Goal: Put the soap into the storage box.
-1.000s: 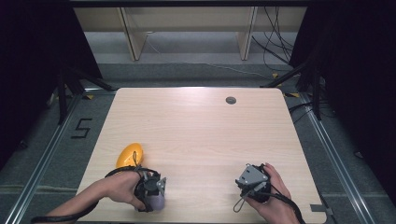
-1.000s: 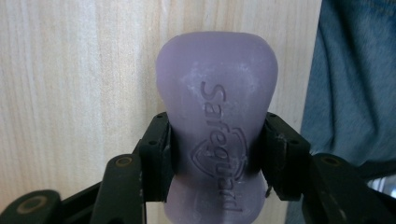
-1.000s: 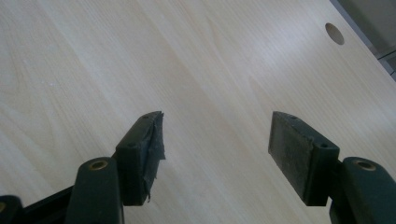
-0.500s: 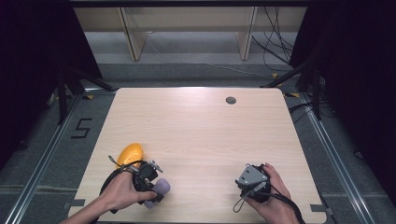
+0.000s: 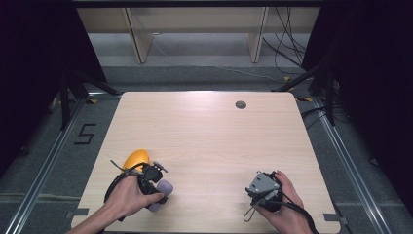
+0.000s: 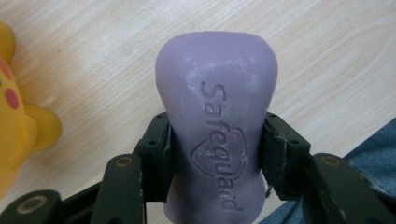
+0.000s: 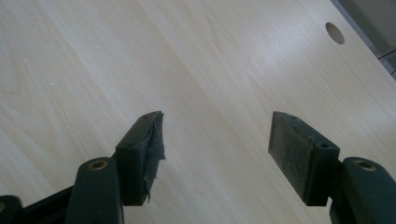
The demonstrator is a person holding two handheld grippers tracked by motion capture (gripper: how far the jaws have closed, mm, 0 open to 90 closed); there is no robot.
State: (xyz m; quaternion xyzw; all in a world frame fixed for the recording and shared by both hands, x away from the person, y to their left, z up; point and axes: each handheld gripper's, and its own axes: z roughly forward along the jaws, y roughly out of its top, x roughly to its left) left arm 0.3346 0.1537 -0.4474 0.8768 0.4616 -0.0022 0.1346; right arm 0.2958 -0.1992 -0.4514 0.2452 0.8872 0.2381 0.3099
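Near-left corner of the wooden table (image 5: 209, 131): yellow toy (image 5: 135, 159), rounded, red spots visible in the left gripper view (image 6: 14, 116), resting on the tabletop just beyond the left hand (image 5: 127, 195). Just right of it, left gripper (image 5: 157, 179) clamped on a purple soap bar (image 6: 217, 126), both black jaws pressed against its narrow lower sides. "Safeguard" embossed on the bar's face, whitish scuffing near the wider top end. Bar's wide end projecting beyond the jaws over the wood, just beside the toy, not touching. Blue denim at lower right of that view.

Middle of the table bare, small round hole (image 5: 240, 104) near the far edge.

Near-right corner: right gripper (image 7: 215, 140) in the right hand (image 5: 285, 204), grey plate on top, jaws spread wide apart, nothing between them, bare wood beneath.
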